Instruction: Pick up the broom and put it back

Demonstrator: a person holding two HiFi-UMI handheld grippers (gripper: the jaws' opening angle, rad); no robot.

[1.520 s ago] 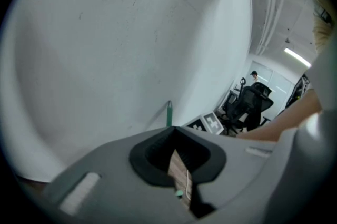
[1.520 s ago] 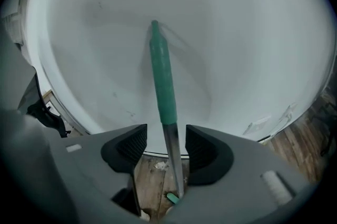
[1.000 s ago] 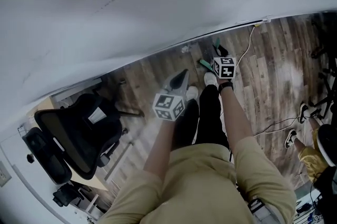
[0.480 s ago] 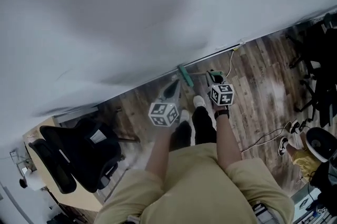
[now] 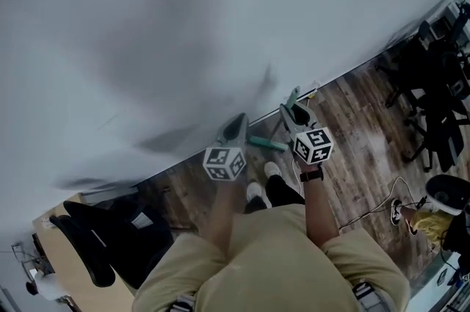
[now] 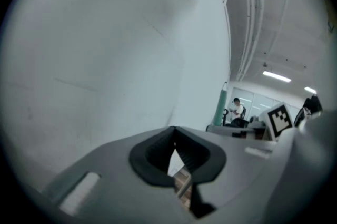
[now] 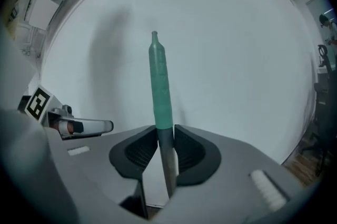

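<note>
Both grippers have risen along the smooth white wall (image 5: 183,24), the right gripper (image 7: 166,130) clenched on the upright broom's (image 7: 160,80) thin grey shaft just below its green grip, the left gripper (image 6: 174,133) closed and empty.

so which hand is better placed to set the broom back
Right. The right gripper has its fingers clamped on the broom handle, green end upright before the wall; the left gripper is shut and empty.
</note>
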